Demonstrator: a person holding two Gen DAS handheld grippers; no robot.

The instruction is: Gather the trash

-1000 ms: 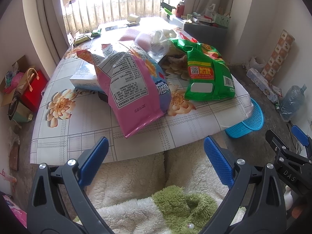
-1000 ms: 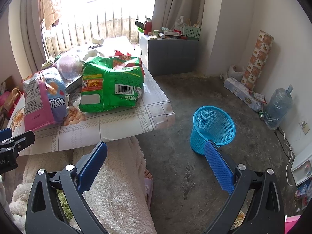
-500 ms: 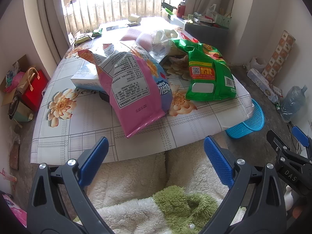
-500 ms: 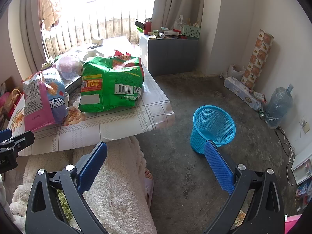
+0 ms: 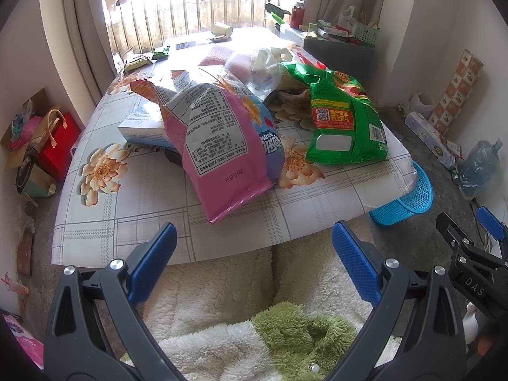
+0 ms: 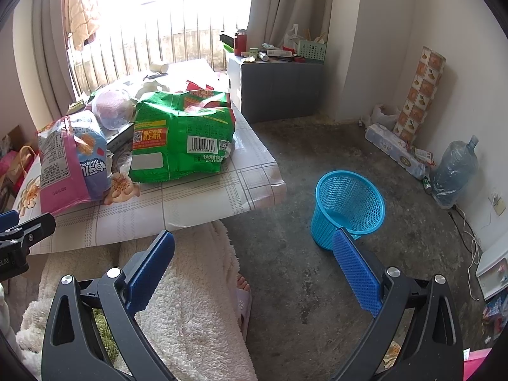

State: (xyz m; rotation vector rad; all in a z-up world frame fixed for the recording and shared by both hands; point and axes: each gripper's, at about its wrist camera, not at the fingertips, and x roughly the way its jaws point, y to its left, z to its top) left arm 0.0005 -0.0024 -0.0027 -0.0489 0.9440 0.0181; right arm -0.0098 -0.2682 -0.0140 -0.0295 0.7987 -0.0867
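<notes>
A pink snack bag (image 5: 222,146) (image 6: 66,162) lies on the flowered table (image 5: 133,209), with a green snack bag (image 5: 343,127) (image 6: 181,136) to its right and a clear plastic bag (image 5: 254,66) (image 6: 111,108) behind them. A blue mesh trash basket (image 6: 347,209) (image 5: 403,200) stands on the floor right of the table. My left gripper (image 5: 252,247) is open and empty, just short of the table's near edge, below the pink bag. My right gripper (image 6: 254,254) is open and empty over the floor, left of the basket.
A white box (image 5: 143,127) lies under the pink bag, with wrappers and a paper cup (image 5: 222,28) farther back. A person's fleece-covered legs (image 6: 190,301) sit below the table edge. A grey cabinet (image 6: 279,89), a water jug (image 6: 454,171) and a red bag (image 5: 57,143) line the room.
The left gripper has edged slightly forward toward the table; the bags sit a little lower in its view. The right gripper has hardly moved.
</notes>
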